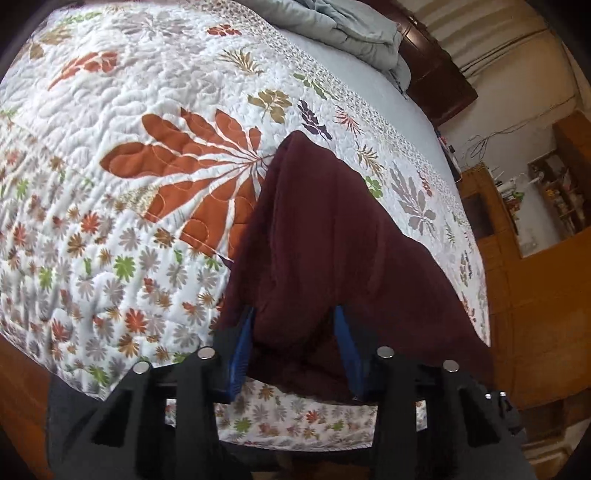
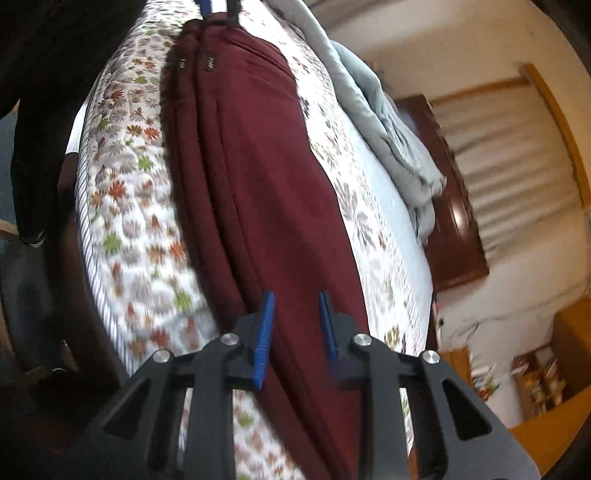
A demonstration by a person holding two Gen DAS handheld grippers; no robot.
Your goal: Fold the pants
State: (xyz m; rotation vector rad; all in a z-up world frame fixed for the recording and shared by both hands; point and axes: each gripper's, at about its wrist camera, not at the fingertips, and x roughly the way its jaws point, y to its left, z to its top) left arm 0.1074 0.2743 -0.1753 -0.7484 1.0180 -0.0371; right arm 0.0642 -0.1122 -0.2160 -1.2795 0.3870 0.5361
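Dark maroon pants lie on a floral quilted bedspread. In the left wrist view my left gripper has its blue-padded jaws around a bunched end of the pants, cloth filling the gap between the fingers. In the right wrist view the pants stretch long across the bedspread, folded lengthwise with small labels near the far end. My right gripper is over the near end of the pants, jaws apart, with cloth between the fingers. The left gripper's fingers show at the far end of the pants.
A crumpled pale blue comforter lies at the far side of the bed, also in the right wrist view. A dark wooden headboard and orange wooden furniture stand to the right. A person's dark-clothed leg is at the left.
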